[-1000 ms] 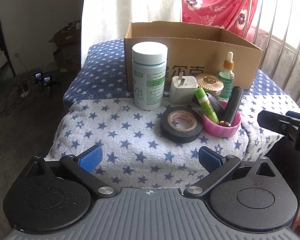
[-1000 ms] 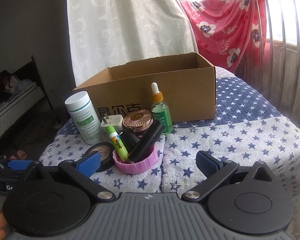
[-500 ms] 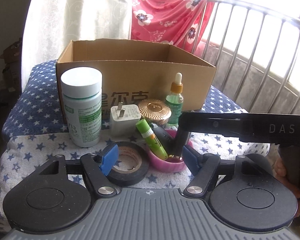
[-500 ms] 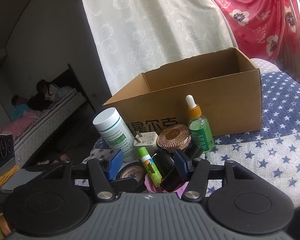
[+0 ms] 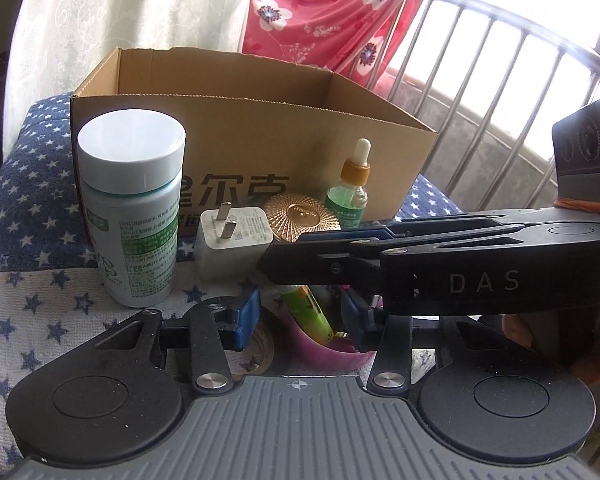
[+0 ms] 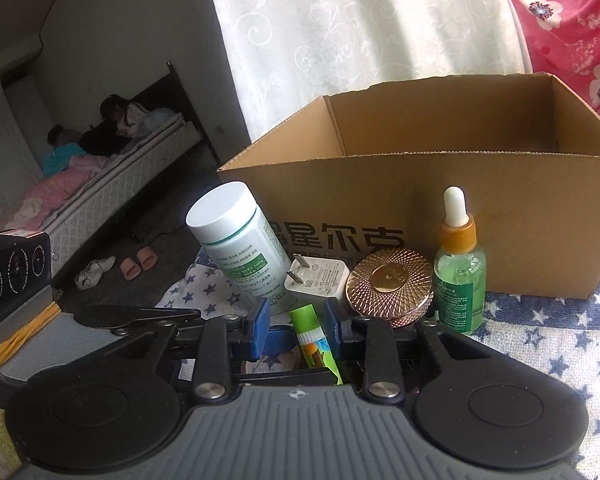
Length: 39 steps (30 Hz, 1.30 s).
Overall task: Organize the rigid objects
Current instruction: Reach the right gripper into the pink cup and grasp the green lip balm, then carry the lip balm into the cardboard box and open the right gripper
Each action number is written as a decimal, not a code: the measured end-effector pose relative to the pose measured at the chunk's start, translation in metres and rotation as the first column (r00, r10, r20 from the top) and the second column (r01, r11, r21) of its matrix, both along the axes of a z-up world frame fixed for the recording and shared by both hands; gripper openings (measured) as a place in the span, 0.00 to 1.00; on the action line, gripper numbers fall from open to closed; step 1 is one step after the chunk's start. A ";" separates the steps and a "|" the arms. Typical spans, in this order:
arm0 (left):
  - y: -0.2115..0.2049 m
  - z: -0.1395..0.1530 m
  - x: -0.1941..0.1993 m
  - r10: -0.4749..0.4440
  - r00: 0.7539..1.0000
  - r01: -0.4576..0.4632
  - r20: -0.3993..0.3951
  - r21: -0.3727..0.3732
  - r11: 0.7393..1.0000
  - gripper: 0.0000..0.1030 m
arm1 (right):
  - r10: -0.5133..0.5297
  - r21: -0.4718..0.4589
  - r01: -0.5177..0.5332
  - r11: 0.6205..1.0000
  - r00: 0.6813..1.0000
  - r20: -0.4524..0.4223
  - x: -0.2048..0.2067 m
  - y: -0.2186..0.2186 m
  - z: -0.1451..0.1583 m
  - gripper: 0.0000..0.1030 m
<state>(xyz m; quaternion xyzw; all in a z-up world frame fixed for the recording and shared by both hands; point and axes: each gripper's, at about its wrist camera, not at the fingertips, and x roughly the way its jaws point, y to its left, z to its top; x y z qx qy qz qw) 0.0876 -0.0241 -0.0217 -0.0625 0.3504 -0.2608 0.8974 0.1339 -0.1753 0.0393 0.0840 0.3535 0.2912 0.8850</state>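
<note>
A pink cup (image 5: pixel 324 350) holding a green tube (image 5: pixel 306 308) sits on the star-print cloth, beside a roll of black tape (image 5: pixel 260 346). My left gripper (image 5: pixel 300 322) straddles the cup. Its jaws are closing and the pads stand just off the rim. My right gripper (image 6: pixel 297 326) comes in from the right across the cup, with the green tube (image 6: pixel 314 344) between its closing pads, a gap still showing on the left. In the left wrist view the right gripper (image 5: pixel 284 250) crosses just above the cup and hides the cup's other contents.
Behind the cup stand a white bottle (image 5: pixel 132 216), a white plug charger (image 5: pixel 232 240), a gold round compact (image 5: pixel 304 218) and a green dropper bottle (image 5: pixel 350 192). An open cardboard box (image 5: pixel 260 152) stands behind them. A metal railing (image 5: pixel 500 80) runs to the right, and a bed (image 6: pixel 112 184) is far left.
Both grippers moved in on the pink cup from opposite sides and narrowed their jaws. The right gripper now crosses the left wrist view.
</note>
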 end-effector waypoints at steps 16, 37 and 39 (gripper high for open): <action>0.004 0.007 -0.007 -0.009 0.999 0.009 0.043 -0.013 1.000 0.18 | 0.015 -0.012 -0.015 1.000 1.000 0.021 -0.003 0.001 0.010 0.17; 0.031 0.116 0.112 0.065 0.996 -0.068 0.067 0.050 0.996 0.17 | 0.098 0.114 -0.090 0.989 0.993 -0.068 0.146 0.027 0.125 0.17; 0.032 0.102 0.140 0.080 0.997 -0.080 0.000 0.068 0.994 0.17 | 0.102 0.123 -0.082 0.989 0.981 -0.167 0.180 0.030 0.110 0.17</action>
